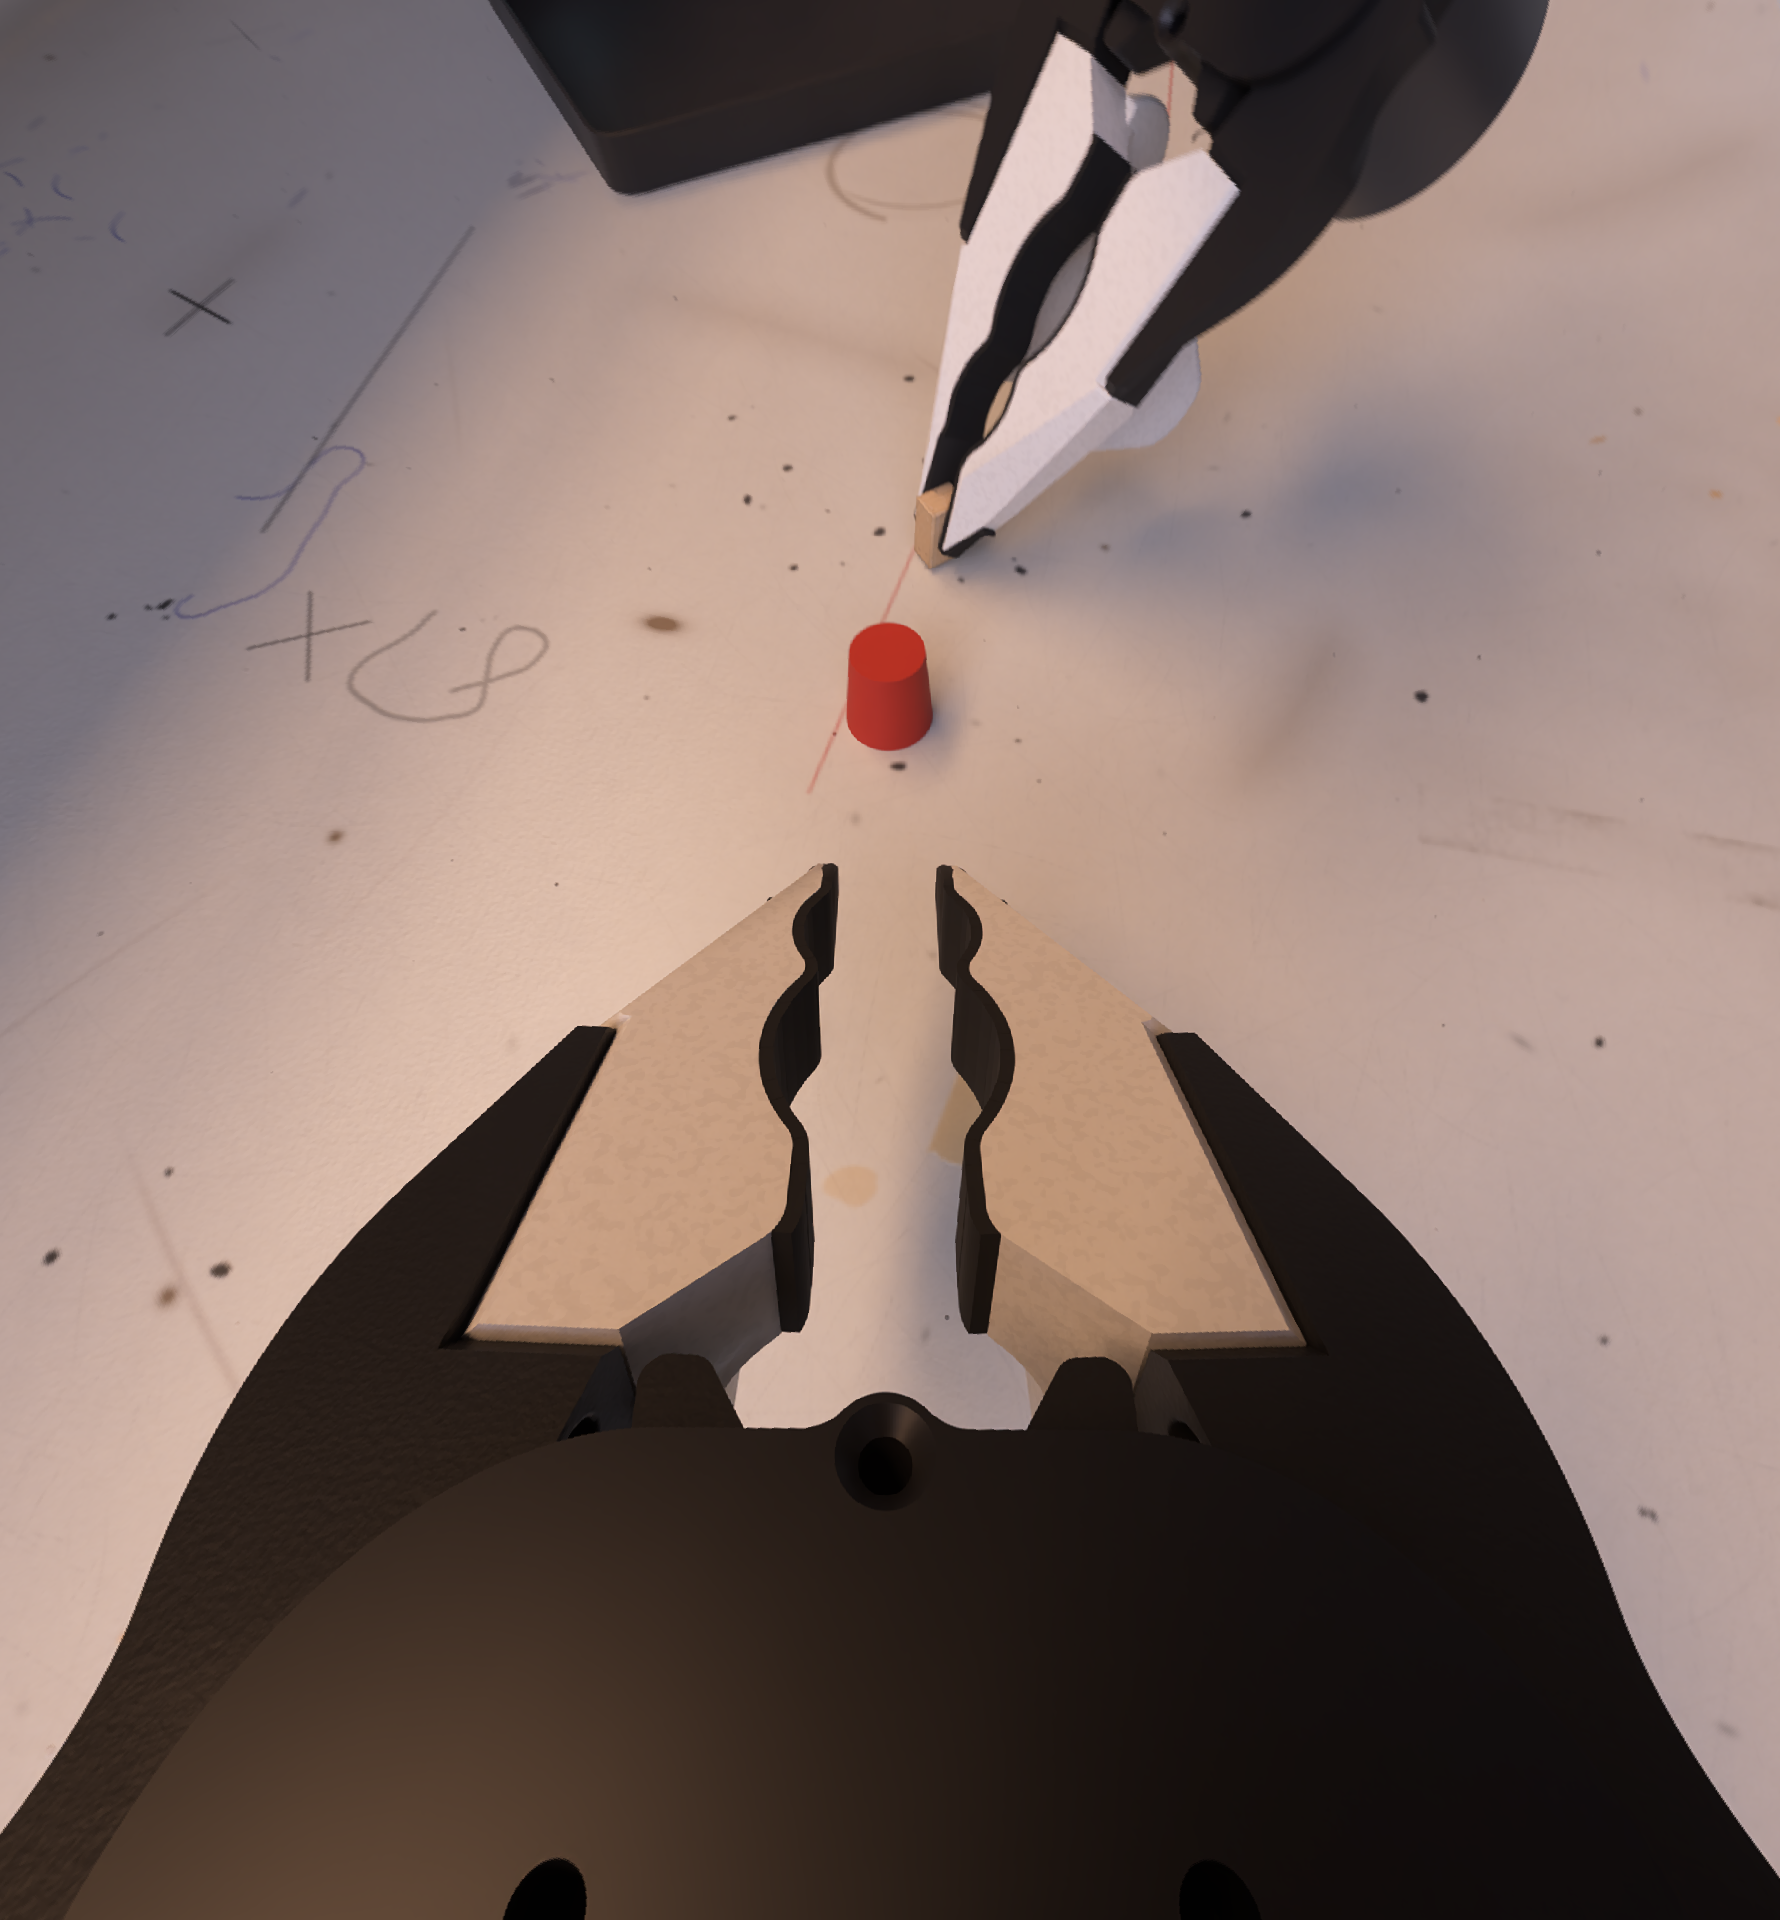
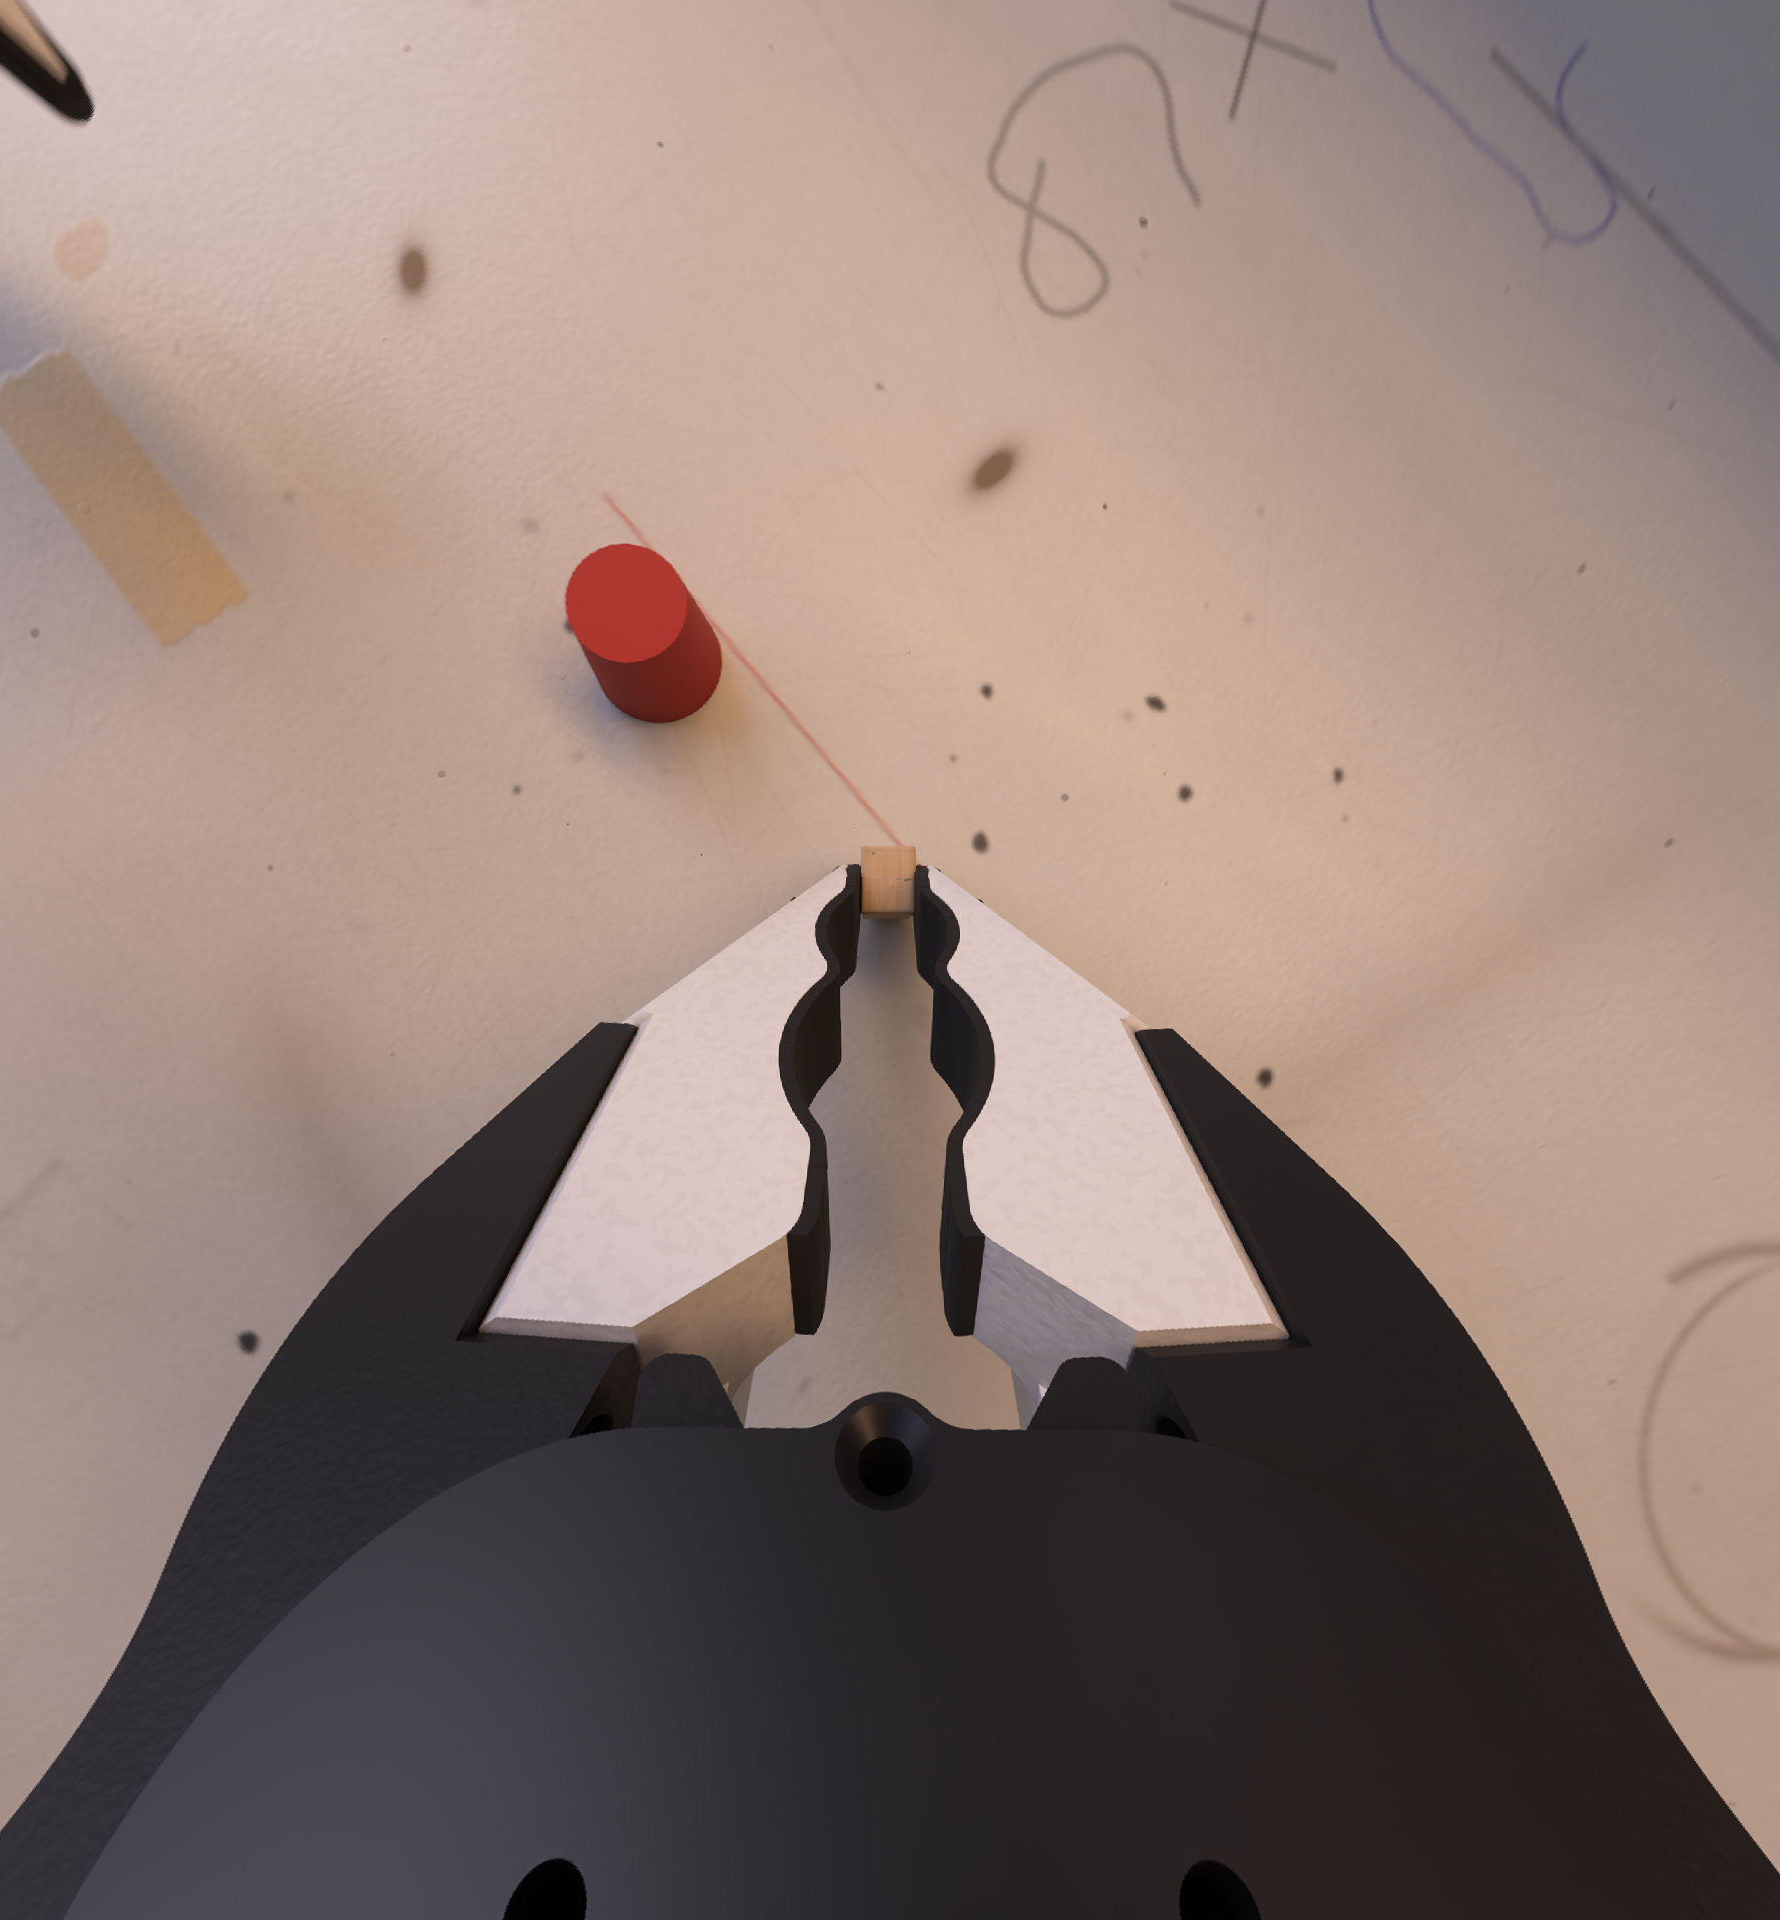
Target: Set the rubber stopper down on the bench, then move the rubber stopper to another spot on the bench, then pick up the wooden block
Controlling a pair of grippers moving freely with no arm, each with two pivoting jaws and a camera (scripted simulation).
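Observation:
The red rubber stopper [image 1: 889, 686] stands upright on the pale bench, a short way ahead of my left gripper [image 1: 886, 883], which is open and empty. The stopper also shows in the right wrist view [image 2: 642, 634], to the upper left of my right gripper [image 2: 887, 883]. My right gripper is shut on the small wooden block [image 2: 887, 878] at its fingertips, low over the bench. In the left wrist view the right gripper [image 1: 953, 525] reaches down from the upper right with the block [image 1: 931, 528] at its tips, beyond the stopper.
A dark box [image 1: 761, 83] stands at the far edge of the bench. A white object [image 1: 1166, 400] sits behind the right gripper. A strip of tape [image 2: 112, 494] lies flat on the bench. Pen marks and specks cover the surface.

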